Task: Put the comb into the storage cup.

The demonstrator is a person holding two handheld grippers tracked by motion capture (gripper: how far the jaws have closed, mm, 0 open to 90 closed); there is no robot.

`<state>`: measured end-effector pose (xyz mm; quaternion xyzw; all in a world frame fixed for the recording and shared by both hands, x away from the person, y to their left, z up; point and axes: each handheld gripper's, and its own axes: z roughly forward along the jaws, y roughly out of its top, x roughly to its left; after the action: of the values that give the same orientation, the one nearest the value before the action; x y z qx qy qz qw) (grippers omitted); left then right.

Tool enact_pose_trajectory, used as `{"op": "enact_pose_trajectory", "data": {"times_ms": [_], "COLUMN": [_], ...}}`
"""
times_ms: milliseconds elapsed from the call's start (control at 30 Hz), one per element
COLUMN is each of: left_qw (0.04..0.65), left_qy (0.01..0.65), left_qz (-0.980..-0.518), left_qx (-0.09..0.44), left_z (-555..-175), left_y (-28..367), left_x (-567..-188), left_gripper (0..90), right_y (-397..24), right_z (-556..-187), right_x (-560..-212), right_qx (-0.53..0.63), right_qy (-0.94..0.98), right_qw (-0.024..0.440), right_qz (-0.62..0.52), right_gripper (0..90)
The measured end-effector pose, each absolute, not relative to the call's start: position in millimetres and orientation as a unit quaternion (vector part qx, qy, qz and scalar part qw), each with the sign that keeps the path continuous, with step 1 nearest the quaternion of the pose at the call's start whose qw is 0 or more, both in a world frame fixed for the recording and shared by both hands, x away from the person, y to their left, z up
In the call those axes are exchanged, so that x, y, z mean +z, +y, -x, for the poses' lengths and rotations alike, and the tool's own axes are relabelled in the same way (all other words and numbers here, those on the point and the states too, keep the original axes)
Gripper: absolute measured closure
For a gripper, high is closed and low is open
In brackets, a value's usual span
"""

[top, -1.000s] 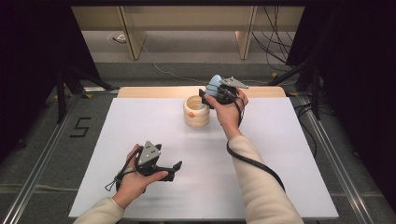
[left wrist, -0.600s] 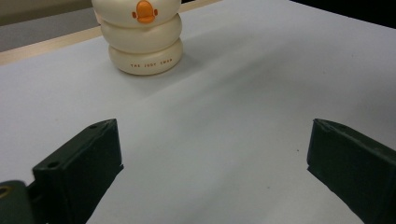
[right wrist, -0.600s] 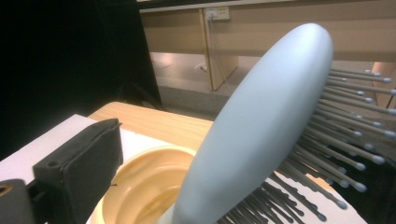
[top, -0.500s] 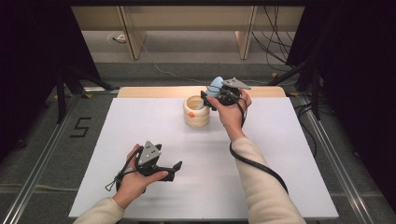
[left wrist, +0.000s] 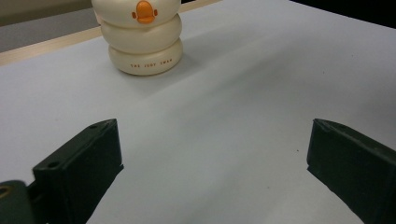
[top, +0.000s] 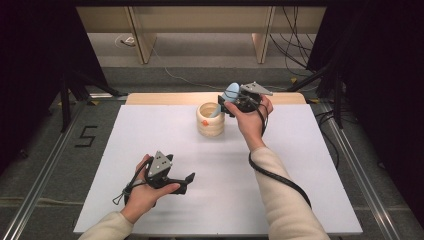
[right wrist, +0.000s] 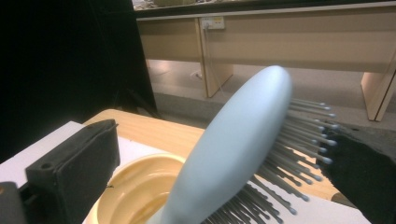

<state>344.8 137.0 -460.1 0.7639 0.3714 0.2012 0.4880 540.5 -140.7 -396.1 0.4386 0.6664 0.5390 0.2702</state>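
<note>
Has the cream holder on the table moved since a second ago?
No. The cream holder sits at the same spot near the table's wooden far edge, with the blue hairbrush standing in it.

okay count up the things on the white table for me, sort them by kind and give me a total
Cream ringed holder with an orange beak: 1
Pale blue plastic hairbrush with grey bristles, standing in the holder: 1
Black two-jaw grippers, left and right: 2
Total: 4
</note>
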Motion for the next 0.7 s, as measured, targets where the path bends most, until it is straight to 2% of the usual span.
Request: {"op": "enact_pose_trajectory", "data": {"times_ms": [700], "left_qw": [0.488], "left_qy": [0.374], "left_qz": [-0.763], "left_qx": [0.201], "left_z": [-345.1], "left_y": [137.1], "left_x": [-460.5], "left_gripper": [3.3], "right_y": [-176.3], "right_z": [-504.1], "right_x": [-396.7], "right_qx": [0.532], "right_qy": [0.684], "right_qw": [0.269], "right_qz": [-0.420], "right_gripper": [0.6]}}
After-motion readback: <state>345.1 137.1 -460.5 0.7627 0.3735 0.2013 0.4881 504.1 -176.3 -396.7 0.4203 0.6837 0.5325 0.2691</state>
